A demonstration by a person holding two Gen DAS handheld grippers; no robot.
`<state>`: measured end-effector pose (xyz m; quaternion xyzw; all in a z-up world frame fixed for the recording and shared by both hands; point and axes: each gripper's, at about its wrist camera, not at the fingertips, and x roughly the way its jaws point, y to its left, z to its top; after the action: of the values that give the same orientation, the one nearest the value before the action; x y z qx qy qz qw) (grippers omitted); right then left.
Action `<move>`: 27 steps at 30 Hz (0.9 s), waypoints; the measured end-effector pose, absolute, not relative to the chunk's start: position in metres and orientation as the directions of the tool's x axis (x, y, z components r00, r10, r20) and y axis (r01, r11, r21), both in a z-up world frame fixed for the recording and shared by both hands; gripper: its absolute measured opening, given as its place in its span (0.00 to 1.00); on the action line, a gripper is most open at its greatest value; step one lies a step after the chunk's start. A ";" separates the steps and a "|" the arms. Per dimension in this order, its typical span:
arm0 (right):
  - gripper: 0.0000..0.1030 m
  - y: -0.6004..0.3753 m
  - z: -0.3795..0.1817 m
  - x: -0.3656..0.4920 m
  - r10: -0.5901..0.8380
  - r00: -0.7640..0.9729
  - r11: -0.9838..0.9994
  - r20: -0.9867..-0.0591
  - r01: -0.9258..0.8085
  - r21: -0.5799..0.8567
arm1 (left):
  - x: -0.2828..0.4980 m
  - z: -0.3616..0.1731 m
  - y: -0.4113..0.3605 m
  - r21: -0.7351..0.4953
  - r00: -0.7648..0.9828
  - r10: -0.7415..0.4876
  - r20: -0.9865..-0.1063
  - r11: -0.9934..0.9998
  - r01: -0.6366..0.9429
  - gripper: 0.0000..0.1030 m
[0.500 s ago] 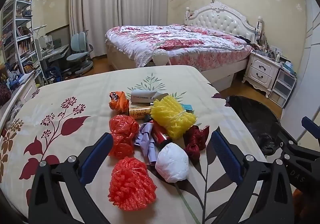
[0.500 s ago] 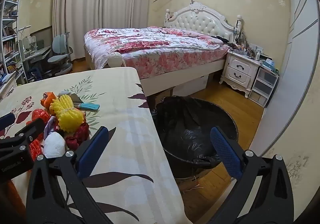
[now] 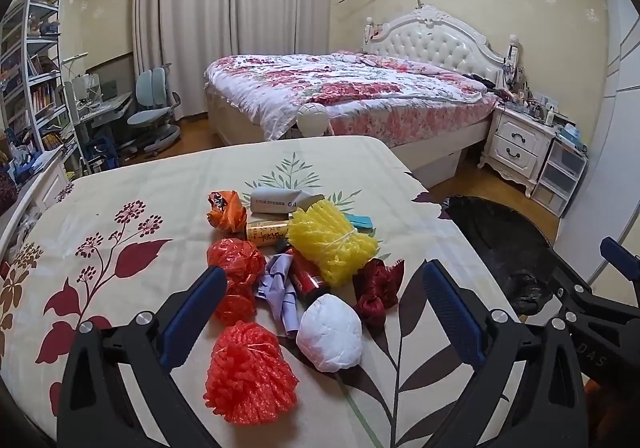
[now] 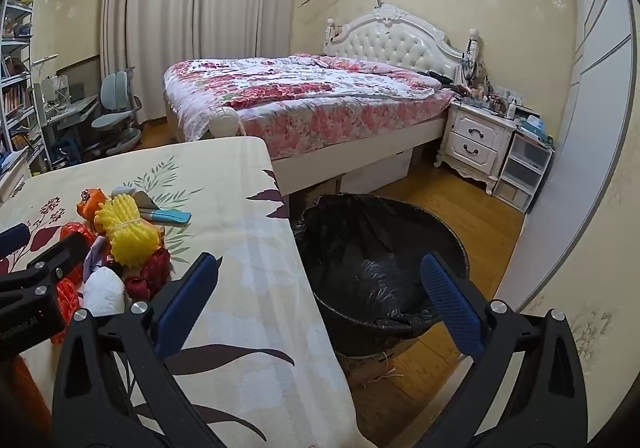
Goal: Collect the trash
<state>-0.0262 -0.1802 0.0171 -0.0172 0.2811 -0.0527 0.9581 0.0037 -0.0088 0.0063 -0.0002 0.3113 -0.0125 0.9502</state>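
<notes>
Left wrist view: left tongs (image 3: 320, 300) spread wide, nothing gripped, hovering over the trash pile (image 3: 296, 272) on the counter (image 3: 132, 200). White wad (image 3: 330, 332) and red foam net (image 3: 248, 368) sit nearest the tongs; yellow foam net (image 3: 332, 244) behind the wad. Bin is cut off at the frame edge here. Right wrist view adds the full black-lined bin (image 4: 380, 268) on the floor just beside the counter; right tongs (image 4: 318, 302) also released, empty.
</notes>
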 end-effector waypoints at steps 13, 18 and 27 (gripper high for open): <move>0.96 -0.187 0.016 -0.030 -0.128 0.833 0.992 -0.538 0.116 -0.058 | 0.005 0.006 -0.009 -0.014 0.801 -0.021 -0.598 1.000 0.016 0.95; 0.96 -0.188 0.016 -0.030 -0.130 0.833 0.991 -0.537 0.118 -0.057 | 0.005 0.004 -0.007 -0.018 0.802 -0.024 -0.597 1.000 0.017 0.95; 0.96 -0.189 0.016 -0.030 -0.133 0.831 0.991 -0.540 0.120 -0.059 | 0.009 0.003 -0.004 -0.020 0.800 -0.029 -0.599 1.000 0.021 0.95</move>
<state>-0.0299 -0.1891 0.0162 -0.0113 0.2828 -0.0659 0.9568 0.0087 -0.0042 0.0033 -0.0060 0.3156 -0.0131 0.9488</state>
